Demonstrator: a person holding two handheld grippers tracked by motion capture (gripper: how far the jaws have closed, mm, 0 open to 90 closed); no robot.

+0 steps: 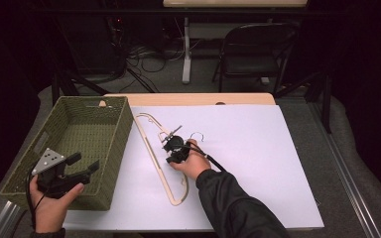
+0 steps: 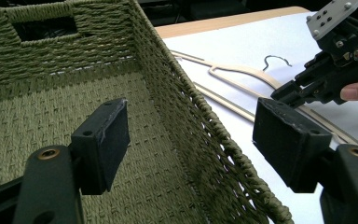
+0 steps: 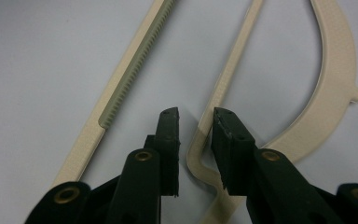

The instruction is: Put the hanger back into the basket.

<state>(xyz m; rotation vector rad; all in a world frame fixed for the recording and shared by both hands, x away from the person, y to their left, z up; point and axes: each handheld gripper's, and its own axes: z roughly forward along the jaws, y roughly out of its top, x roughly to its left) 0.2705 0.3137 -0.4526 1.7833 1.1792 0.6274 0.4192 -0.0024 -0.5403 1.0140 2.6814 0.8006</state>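
A cream plastic hanger (image 1: 155, 148) lies flat on the white surface (image 1: 258, 163), just right of the basket (image 1: 74, 144), running from far left to near right. Its metal hook (image 1: 197, 135) points right. One straight bar is ribbed along its edge; the shoulder side curves.

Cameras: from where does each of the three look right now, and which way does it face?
High view: above the table's near side, looking forward and down; both hands, left gripper, right gripper.
Left gripper view: looks along its own jaws into the basket, with the right gripper beyond.
Right gripper view: looks down along its jaws at the hanger.
All three share the hanger.
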